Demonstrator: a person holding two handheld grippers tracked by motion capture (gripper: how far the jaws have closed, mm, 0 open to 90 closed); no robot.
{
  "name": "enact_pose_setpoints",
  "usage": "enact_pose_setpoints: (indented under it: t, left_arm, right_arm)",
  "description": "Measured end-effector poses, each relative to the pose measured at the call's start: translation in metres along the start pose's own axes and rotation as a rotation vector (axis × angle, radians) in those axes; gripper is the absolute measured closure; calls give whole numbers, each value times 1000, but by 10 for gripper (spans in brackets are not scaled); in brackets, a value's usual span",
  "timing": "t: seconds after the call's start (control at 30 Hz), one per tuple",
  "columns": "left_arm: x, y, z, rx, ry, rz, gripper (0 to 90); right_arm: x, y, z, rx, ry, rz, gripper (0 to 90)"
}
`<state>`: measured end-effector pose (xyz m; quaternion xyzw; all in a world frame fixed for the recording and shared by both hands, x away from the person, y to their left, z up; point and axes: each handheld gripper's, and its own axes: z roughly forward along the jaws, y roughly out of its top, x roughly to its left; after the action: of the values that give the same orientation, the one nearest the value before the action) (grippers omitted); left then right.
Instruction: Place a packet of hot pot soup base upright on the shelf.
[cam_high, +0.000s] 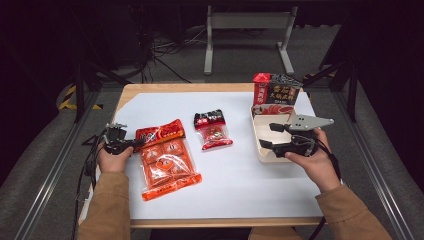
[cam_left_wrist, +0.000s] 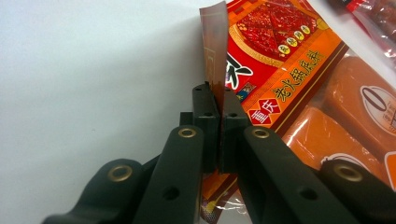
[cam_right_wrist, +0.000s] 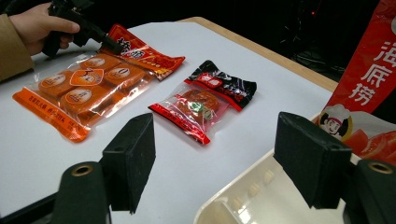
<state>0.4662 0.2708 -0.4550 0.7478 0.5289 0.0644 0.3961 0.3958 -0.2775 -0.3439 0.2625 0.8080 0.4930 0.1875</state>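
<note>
The left tongs (cam_left_wrist: 219, 100) pinch the near corner of the flat orange plastic hotpot-base packet (cam_high: 167, 160) on the bench; the right tongs (cam_right_wrist: 229, 158) gape wide over the cream tray (cam_high: 261, 145). Next, probably, lifting the packet trayward without tearing it.

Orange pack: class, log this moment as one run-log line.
left gripper: shut on orange pack corner | right gripper: open over tray | small pack: on table, untouched

On the white table (cam_high: 225, 185), the large orange plastic packet (cam_high: 165, 157) lies at my left. The small red-and-black packet (cam_high: 212, 129) lies right of it. Further right stands my cream plastic tray (cam_high: 261, 145), with two upright packets (cam_high: 274, 95) at its far end.
</note>
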Motion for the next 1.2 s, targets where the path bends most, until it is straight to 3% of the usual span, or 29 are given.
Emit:
enact_pose_setpoints:
  t: [0.13, 0.43, 0.83, 1.2]
  left_arm:
    - [-1, 1, -3, -14, 5, 4, 900]
    - [-7, 4, -19, -94, -1, 23, 900]
    - [-26, 13, -53, -231, -49, 63, 900]
    - [-50, 21, -81, -303, -100, 109, 900]
  right_arm:
    - [0, -1, 0, -4, 10, 0, 357]
    - [2, 1, -1, -7, 42, -17, 488]
    - [6, 8, 2, -16, 73, -41, 524]
    - [8, 13, 2, -5, 96, -33, 565]
